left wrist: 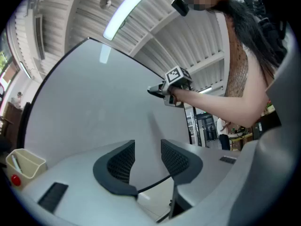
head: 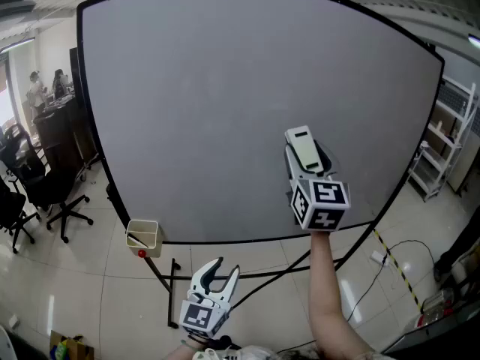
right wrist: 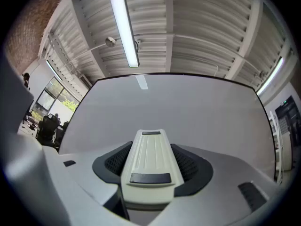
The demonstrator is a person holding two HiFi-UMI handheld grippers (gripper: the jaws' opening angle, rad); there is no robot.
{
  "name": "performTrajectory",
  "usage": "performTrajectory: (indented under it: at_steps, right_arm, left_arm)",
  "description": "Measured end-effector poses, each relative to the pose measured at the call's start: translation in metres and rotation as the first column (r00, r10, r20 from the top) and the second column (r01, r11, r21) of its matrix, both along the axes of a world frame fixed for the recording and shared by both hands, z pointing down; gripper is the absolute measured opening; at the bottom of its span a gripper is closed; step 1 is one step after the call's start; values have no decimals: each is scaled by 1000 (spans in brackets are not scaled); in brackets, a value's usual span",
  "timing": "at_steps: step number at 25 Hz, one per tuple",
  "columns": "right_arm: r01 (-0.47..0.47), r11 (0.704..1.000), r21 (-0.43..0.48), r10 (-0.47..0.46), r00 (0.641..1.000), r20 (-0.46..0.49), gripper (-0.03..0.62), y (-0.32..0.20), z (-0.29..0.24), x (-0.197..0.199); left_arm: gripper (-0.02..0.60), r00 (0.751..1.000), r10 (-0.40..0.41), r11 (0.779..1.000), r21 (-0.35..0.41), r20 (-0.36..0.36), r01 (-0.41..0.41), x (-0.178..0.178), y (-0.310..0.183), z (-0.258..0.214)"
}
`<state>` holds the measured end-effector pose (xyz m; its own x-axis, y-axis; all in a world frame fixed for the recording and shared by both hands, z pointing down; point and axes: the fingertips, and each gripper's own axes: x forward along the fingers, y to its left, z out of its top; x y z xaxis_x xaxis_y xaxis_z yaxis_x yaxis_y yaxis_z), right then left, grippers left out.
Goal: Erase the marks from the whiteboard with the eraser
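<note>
The whiteboard (head: pixel 225 111) fills the head view and its grey-white face shows no marks. My right gripper (head: pixel 303 154) is raised at the board's lower right, shut on a cream eraser (head: pixel 304 145) that points up along the board. In the right gripper view the eraser (right wrist: pixel 150 157) sits between the jaws, with the whiteboard (right wrist: pixel 197 107) ahead. My left gripper (head: pixel 220 274) hangs low, below the board's bottom edge, open and empty. In the left gripper view the left gripper (left wrist: pixel 147 158) has a clear gap between its jaws, and the right gripper (left wrist: pixel 162 89) shows up at the whiteboard (left wrist: pixel 84 107).
A small beige holder (head: pixel 144 235) with a red cap under it hangs at the board's lower left corner. Black stand legs (head: pixel 171 291) run beneath the board. Office chairs (head: pixel 37 193) stand at the left, a white shelf rack (head: pixel 444 141) at the right, and a cable (head: pixel 409 257) lies on the floor.
</note>
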<state>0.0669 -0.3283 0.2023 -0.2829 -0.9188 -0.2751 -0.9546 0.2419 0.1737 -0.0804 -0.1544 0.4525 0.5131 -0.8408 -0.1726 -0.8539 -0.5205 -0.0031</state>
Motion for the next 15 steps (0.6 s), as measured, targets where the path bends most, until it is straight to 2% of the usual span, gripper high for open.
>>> performTrajectory:
  at_steps: [2,4,6,8,11,13,15]
  right_arm:
    - [-19,1000,11,19,1000,-17,277,-32,-32,-10]
    - [-29,1000,-6,29,999,-14,276,-58,-40,-17]
    - [-25,999,-38,25,1000,14,276,-68,-11,-21]
    - [-24,996,-85,27,999,37,276,-69,43,-21]
    - [-60,990,-130,61,998,3,278,-70,102,-20]
    - [-87,992,-89,84,996,-33,276,-72,79,-15]
    - [-93,996,-17,92,996,-8,276,-74,20,-6]
  left_arm:
    - [153,1000,5,1000,0,0,-5,-1,-18,-4]
    - [153,1000,13,1000,-3,-7,-13,-1,-32,-6]
    - [153,1000,25,1000,-9,-11,-25,1,-41,-4]
    - [152,999,35,999,-27,-8,-36,2,-48,2]
    - [153,999,33,998,-47,-10,-33,1,-57,8]
    - [153,1000,25,998,-51,-16,-26,1,-59,10]
    - [153,1000,15,998,-63,-21,-16,2,-62,15]
